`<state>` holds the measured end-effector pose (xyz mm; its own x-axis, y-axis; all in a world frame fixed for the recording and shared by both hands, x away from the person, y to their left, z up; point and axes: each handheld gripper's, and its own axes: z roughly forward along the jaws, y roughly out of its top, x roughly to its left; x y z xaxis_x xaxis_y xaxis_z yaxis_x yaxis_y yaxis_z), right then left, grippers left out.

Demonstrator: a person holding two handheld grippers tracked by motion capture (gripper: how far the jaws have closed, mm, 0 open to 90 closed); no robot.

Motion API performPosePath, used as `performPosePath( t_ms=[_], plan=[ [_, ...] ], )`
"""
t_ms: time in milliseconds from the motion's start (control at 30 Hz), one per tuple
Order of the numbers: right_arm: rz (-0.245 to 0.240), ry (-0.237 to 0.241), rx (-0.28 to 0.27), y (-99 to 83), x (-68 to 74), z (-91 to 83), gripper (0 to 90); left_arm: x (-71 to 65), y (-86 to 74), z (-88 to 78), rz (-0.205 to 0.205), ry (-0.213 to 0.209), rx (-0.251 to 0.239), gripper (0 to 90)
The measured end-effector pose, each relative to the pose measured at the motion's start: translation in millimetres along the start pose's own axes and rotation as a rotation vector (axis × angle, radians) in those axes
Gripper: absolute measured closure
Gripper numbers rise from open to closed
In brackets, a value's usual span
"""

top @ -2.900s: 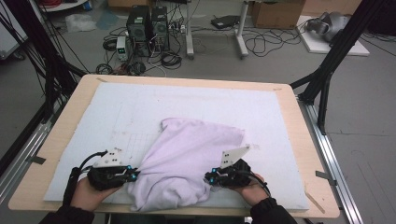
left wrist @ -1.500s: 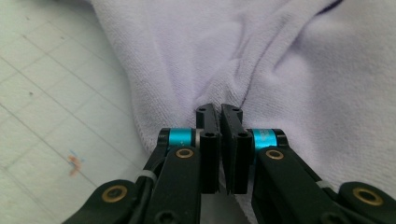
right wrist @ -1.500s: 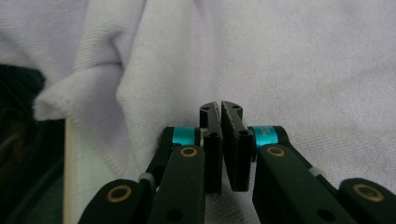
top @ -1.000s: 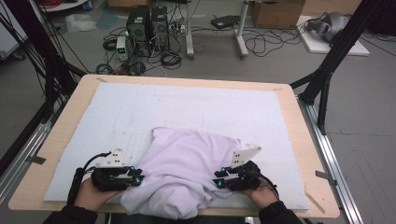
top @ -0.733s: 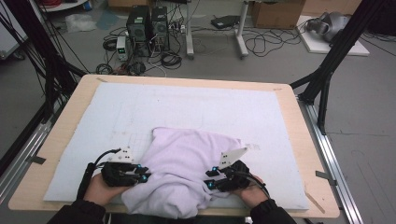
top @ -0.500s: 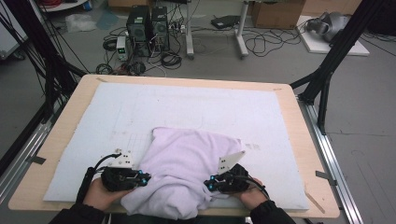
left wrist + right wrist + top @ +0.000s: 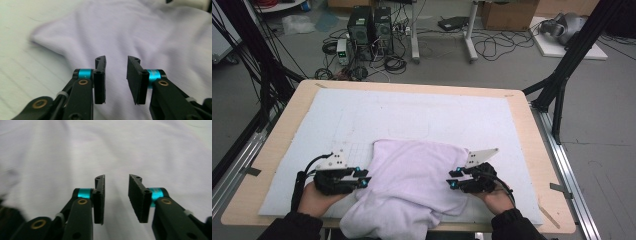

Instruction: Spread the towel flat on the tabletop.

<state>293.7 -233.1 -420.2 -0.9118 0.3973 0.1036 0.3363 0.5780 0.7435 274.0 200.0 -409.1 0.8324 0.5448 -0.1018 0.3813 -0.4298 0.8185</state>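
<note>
A pale lilac cloth lies bunched at the near middle of the white mat, its near part hanging over the table's front edge. My left gripper sits at the cloth's left edge, pointing right, jaws open. In the left gripper view the cloth spreads under and beyond the open gripper, nothing pinched. My right gripper rests at the cloth's right side, pointing left. In the right gripper view the gripper stands open above the cloth.
The wooden table carries the white mat; bare mat stretches behind the cloth. Black frame legs stand at the right, dark poles at the left. Computers and cables sit on the floor beyond.
The cloth went from a raised bunch to a flatter spread pulled toward the front edge. Both grippers shifted slightly along its sides and now stand open with no cloth between the jaws.
</note>
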Motion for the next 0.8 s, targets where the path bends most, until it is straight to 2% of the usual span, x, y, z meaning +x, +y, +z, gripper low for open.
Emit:
performPosePath(
  t_ms=[67, 133, 200, 233, 267, 300, 333, 367, 433, 467, 533, 667, 800],
  plan=[
    [0.026, -0.057, 0.012, -1.7, -11.8, -0.2, 56.2, 12.6, 3.2, 10.9, -0.027, 0.020, 0.021, 63.4],
    [0.052, -0.088, 0.027, -4.1, -20.4, 1.4, 52.8, 22.0, 3.5, 25.0, -0.040, 0.039, 0.058, 60.4],
    [0.066, -0.101, 0.048, -6.2, -25.2, 4.8, 51.1, 28.1, 1.9, 39.8, -0.067, 0.065, 0.116, 51.8],
    [0.066, -0.103, 0.066, -7.1, -26.8, 7.9, 51.3, 28.6, -0.1, 48.2, -0.061, 0.070, 0.153, 51.6],
    [0.062, -0.101, 0.095, -7.8, -27.2, 12.6, 52.2, 26.9, -0.9, 50.2, -0.040, 0.083, 0.155, 53.4],
    [0.053, -0.110, 0.097, -7.8, -25.8, 14.7, 54.3, 23.6, -1.2, 50.2, -0.018, 0.103, 0.143, 55.8],
    [0.030, -0.121, 0.093, -7.4, -23.6, 15.6, 60.5, 22.1, -1.5, 50.2, -0.015, 0.083, 0.140, 65.6],
    [0.012, -0.109, 0.091, -6.8, -22.1, 16.4, 68.6, 21.6, -1.9, 50.0, -0.016, 0.062, 0.140, 74.4],
    [-0.001, -0.090, 0.080, -7.3, -19.9, 18.0, 77.1, 19.4, -2.6, 49.7, -0.028, 0.044, 0.138, 84.3],
    [-0.004, -0.069, 0.084, -7.3, -19.7, 17.4, 83.4, 17.8, -2.8, 49.0, -0.021, 0.045, 0.139, 85.2],
    [-0.016, -0.070, 0.081, -7.7, -17.4, 17.6, 85.6, 15.2, -4.3, 47.1, -0.027, 0.028, 0.135, 85.6],
    [-0.025, -0.027, 0.087, -8.6, -11.8, 15.0, 86.6, 4.4, -8.1, 35.2, -0.009, 0.008, 0.134, 86.1],
    [-0.042, 0.001, 0.076, -7.5, -3.8, 9.3, 86.8, -2.2, -10.0, 14.2, -0.007, 0.025, 0.111, 86.2]
  ],
)
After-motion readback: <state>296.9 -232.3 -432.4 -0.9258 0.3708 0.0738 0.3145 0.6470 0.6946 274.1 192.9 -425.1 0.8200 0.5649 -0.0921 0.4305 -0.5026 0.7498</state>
